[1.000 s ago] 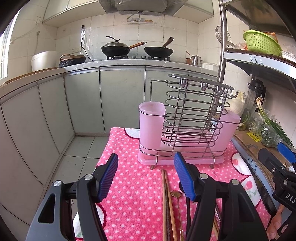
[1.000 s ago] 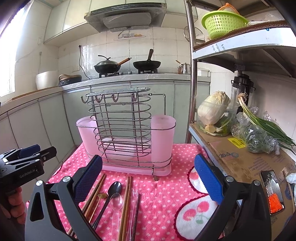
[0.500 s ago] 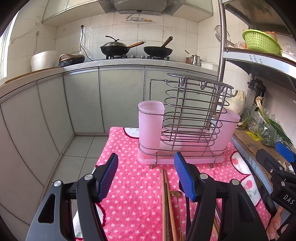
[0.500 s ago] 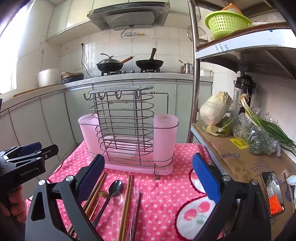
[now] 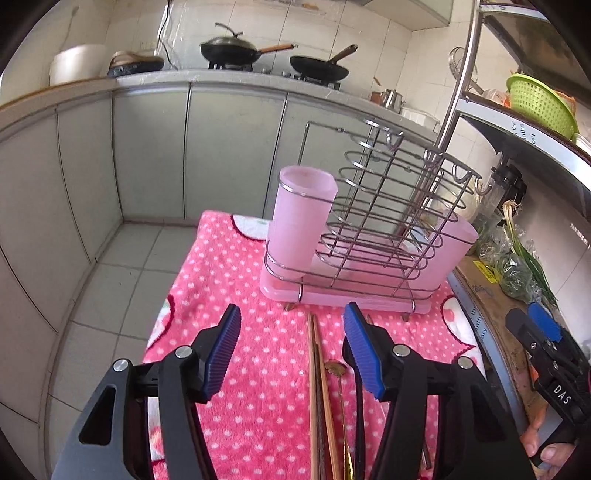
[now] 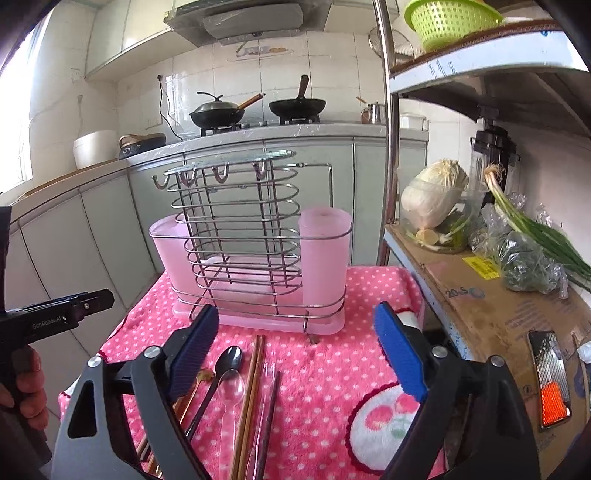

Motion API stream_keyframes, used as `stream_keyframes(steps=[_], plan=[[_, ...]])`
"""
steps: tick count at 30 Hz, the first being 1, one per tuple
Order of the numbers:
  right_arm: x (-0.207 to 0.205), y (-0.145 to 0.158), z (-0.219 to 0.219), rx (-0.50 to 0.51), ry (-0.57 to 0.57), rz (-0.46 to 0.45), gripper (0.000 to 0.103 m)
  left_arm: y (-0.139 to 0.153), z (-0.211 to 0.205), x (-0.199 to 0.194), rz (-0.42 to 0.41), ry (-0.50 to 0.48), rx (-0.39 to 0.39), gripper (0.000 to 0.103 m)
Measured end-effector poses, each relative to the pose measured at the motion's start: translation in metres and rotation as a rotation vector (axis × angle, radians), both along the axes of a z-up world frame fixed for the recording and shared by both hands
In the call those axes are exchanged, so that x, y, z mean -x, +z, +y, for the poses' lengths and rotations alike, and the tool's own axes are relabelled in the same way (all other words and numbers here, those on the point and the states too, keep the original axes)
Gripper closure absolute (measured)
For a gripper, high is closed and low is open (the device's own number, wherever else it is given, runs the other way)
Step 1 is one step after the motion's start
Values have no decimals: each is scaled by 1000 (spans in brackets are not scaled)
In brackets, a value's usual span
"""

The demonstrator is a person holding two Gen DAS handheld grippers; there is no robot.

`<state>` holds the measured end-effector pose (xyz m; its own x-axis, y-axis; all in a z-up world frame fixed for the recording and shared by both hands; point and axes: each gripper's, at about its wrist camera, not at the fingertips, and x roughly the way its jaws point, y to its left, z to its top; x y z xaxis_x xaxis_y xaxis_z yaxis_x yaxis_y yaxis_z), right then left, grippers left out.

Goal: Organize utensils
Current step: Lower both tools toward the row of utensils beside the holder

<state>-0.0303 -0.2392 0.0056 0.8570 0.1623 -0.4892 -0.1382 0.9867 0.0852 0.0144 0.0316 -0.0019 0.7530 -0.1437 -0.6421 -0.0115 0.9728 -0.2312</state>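
The left gripper (image 5: 291, 350) and right gripper (image 6: 291, 347) have just been closing, yet stand apart, empty. Chopsticks (image 6: 251, 387) and spoons (image 6: 227, 363), perhaps three, are laid before the rack (image 6: 251, 254) at the desk's (image 6: 332, 365) far edge.

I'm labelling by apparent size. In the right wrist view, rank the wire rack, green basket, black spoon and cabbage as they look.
1. wire rack
2. green basket and cabbage: look alike, unranked
3. black spoon: long but thin, and nearest the camera, so unsure
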Motion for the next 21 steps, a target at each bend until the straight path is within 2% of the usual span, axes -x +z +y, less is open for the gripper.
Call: stream_keyframes(steps=[2, 5, 7, 9, 13, 21], plan=[[-7, -4, -4, -37, 16, 57, 29, -7, 7, -13, 88, -11, 45, 52], [-21, -14, -13, -118, 41, 158, 42, -19, 7, -30, 184, -41, 47, 61], [-31, -25, -19, -185, 53, 240, 50, -30, 3, -44, 255, -82, 51, 80], [-42, -38, -26, -252, 63, 320, 56, -44, -3, -57, 334, -133, 71, 91], [-55, -59, -35, -324, 60, 417, 57, -66, -19, -83, 436, -184, 53, 93], [-63, -72, -44, -321, 54, 473, 57, -99, -42, -125, 521, -175, -15, 93]])
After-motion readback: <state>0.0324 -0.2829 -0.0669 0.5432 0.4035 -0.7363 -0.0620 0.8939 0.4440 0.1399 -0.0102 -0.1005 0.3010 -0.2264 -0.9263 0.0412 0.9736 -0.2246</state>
